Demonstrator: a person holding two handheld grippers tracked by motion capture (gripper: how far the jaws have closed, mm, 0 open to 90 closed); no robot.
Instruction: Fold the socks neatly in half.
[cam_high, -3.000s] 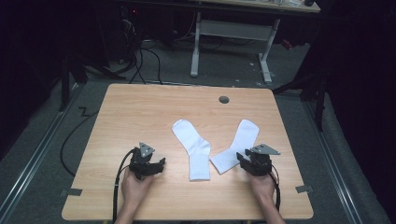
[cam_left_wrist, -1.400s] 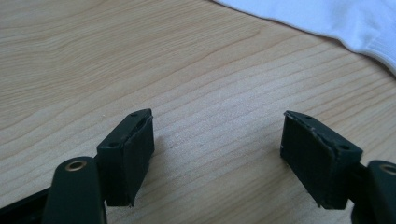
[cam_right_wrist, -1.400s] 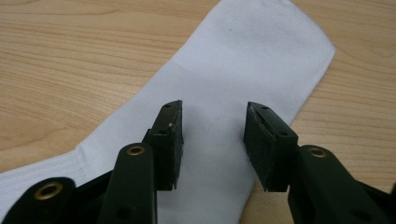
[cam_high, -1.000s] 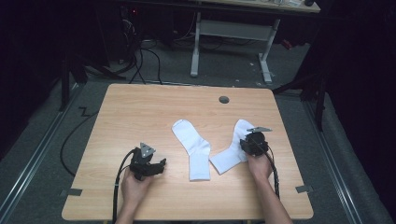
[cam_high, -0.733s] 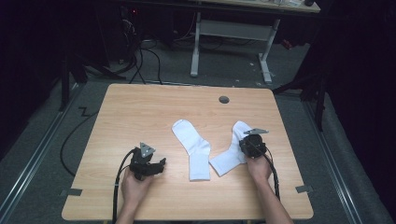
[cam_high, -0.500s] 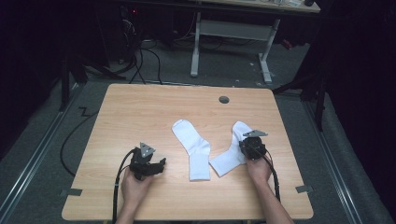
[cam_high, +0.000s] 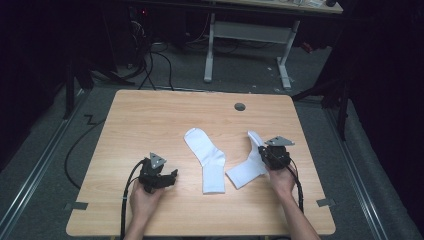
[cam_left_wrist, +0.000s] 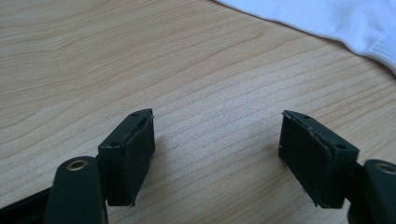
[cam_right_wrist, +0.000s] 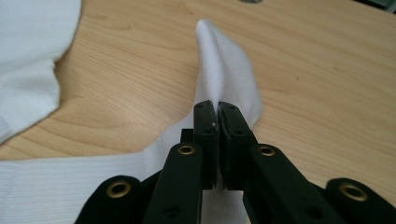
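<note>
White cotton sock (cam_right_wrist: 224, 70) on right half of worktop, fold pinched up between pressed-together jaws of right gripper (cam_right_wrist: 218, 116). Second white sock (cam_high: 207, 157) flat just beside it, mid-worktop. Left gripper (cam_left_wrist: 217, 140) jaws spread over bare wood, near front edge. Pale wooden worktop (cam_high: 150, 120), broad open room behind; dark floor around.

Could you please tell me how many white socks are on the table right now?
2: the left sock lies flat mid-table; the right sock lies beside it, pinched in the right tool. None looks hidden.
</note>
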